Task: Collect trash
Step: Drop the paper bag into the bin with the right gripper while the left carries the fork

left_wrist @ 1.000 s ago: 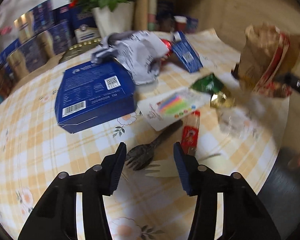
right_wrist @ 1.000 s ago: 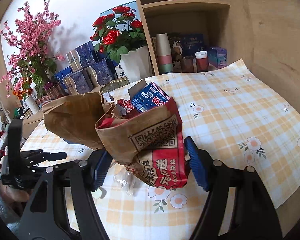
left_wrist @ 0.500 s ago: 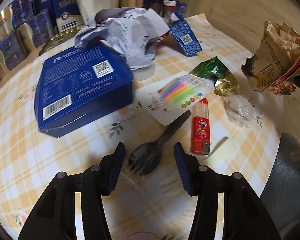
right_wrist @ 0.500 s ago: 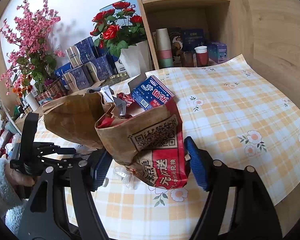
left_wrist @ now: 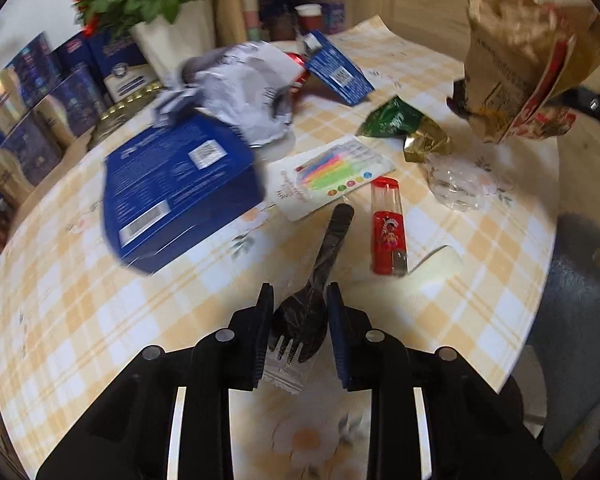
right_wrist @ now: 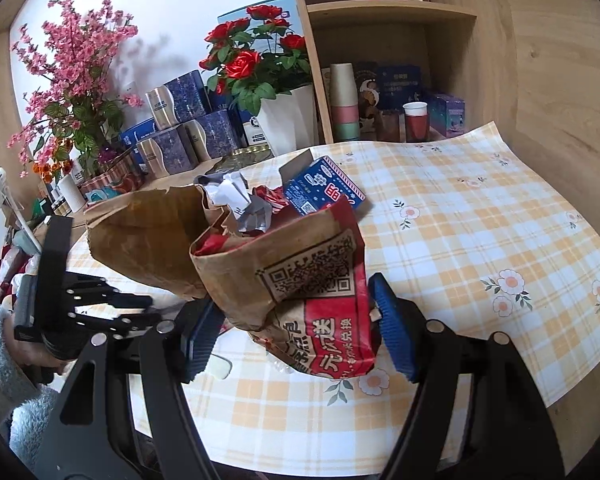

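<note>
My left gripper [left_wrist: 299, 334] is shut on the head of a black plastic fork in a clear wrapper [left_wrist: 314, 280], which lies on the checked tablecloth [left_wrist: 80, 320]. My right gripper [right_wrist: 290, 330] is shut on a brown paper bag with red print [right_wrist: 300, 280] and holds it above the table; the bag also shows at the upper right of the left wrist view [left_wrist: 528, 60]. Around the fork lie a red lighter [left_wrist: 387, 232], a pale strip [left_wrist: 436, 264], a candle card [left_wrist: 332, 172], a green and gold wrapper [left_wrist: 404, 128] and clear plastic [left_wrist: 456, 184].
A large blue box [left_wrist: 180, 188], crumpled white paper [left_wrist: 240, 92] and a small blue carton [left_wrist: 338, 72] lie further back. A white flower pot with roses [right_wrist: 288, 120], blue tins [right_wrist: 180, 136] and a wooden shelf with cups [right_wrist: 344, 104] stand behind. The table edge runs at the right [left_wrist: 540, 280].
My left gripper has moved forward over the fork's head and its jaws have closed on it. The right gripper keeps hold of the paper bag, about where it was.
</note>
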